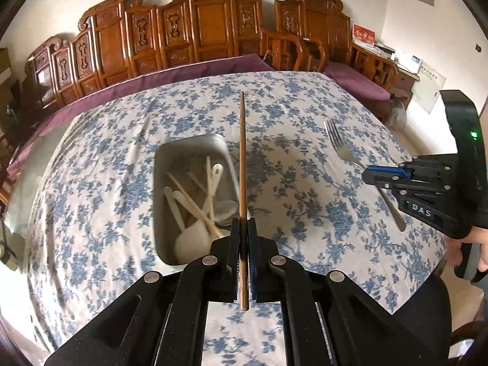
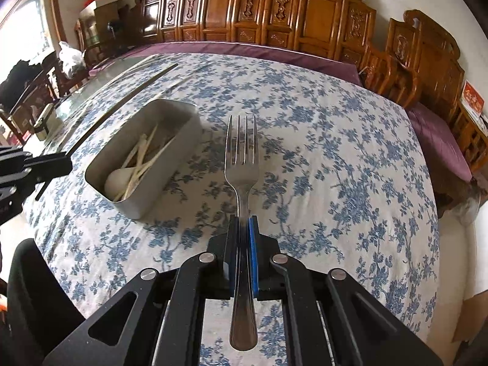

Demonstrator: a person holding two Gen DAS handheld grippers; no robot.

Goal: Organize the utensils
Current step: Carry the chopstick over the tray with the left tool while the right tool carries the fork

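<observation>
My left gripper (image 1: 243, 224) is shut on a brown chopstick (image 1: 242, 152) that points forward, held above the table beside the metal tin (image 1: 195, 143). The tin (image 2: 170, 113) holds several pale chopsticks (image 1: 195, 204) and a white spoon (image 1: 190, 241). My right gripper (image 2: 243, 221) is shut on a steel fork (image 2: 242, 155), tines forward, lifted off the cloth to the right of the tin. In the left wrist view the right gripper (image 1: 367, 174) shows at the right with the fork (image 1: 340, 143) through it. The left gripper (image 2: 65, 160) shows at the left edge of the right wrist view, with the dark chopstick (image 2: 122, 100) sticking out.
A blue floral tablecloth (image 2: 335, 167) covers the table. Carved wooden benches (image 1: 198, 30) with purple cushions (image 1: 357, 82) line the far side. A person's hand (image 1: 479, 244) holds the right gripper's grip. A white bag (image 2: 71, 55) and boxes stand at the far left.
</observation>
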